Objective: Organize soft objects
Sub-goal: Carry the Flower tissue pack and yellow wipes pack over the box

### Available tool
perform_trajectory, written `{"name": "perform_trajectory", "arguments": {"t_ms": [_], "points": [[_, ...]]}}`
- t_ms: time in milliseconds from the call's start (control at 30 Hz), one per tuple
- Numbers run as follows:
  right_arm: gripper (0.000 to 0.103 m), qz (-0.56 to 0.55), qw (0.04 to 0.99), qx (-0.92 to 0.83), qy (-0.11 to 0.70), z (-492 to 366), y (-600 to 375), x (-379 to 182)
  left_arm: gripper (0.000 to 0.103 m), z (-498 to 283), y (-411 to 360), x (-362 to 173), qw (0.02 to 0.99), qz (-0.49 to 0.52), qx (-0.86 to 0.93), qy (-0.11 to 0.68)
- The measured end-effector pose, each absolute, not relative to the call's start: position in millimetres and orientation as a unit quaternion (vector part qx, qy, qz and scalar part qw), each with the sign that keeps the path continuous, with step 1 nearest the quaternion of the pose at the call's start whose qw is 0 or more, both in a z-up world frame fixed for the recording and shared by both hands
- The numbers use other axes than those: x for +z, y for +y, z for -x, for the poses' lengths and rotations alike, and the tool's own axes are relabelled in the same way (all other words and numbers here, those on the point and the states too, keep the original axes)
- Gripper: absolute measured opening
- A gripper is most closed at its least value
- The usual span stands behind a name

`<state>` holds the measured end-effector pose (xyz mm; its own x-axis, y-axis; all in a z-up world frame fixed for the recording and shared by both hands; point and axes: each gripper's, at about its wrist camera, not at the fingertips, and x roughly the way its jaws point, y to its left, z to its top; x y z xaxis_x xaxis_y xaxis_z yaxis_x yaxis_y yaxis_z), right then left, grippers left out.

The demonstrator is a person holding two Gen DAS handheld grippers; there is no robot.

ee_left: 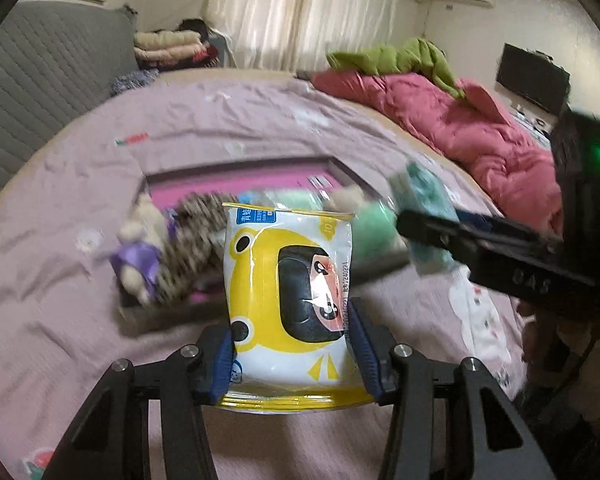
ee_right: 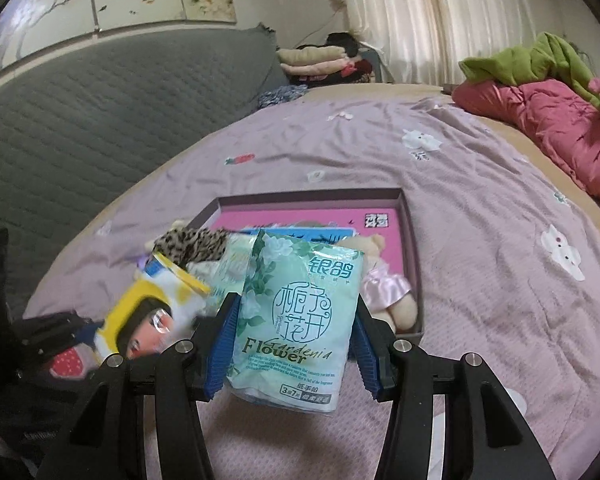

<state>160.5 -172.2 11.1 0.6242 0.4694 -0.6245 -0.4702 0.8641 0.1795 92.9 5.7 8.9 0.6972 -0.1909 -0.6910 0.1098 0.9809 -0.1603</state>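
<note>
A: Starting with the left wrist view, what is seen?
B: A yellow wipes pack (ee_left: 290, 300) is clamped upright in the left gripper (ee_left: 292, 348), jaws pressed on its sides, above the pink bedsheet (ee_left: 240, 128); the tray (ee_left: 236, 168) behind is blurred.

A: And the right wrist view?
B: A green tissue pack (ee_right: 296, 320) is pinched between the right gripper (ee_right: 294, 344) jaws, just before the tray, where a teddy bear (ee_right: 384, 280) is laid.

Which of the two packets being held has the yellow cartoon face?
The wipes packet in the left gripper; the right gripper holds a pale green tissue packet printed "Flower".
</note>
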Motion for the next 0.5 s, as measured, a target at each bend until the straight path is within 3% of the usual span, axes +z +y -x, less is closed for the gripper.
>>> {"name": "perform_trajectory", "arguments": {"t_ms": [500], "points": [[0.054, -0.008, 0.925, 0.229, 0.305, -197.0, -181.4, 39.2, 0.051, -144.2, 35.4, 16.7, 0.931, 0.087, -0.028, 0.354]]}}
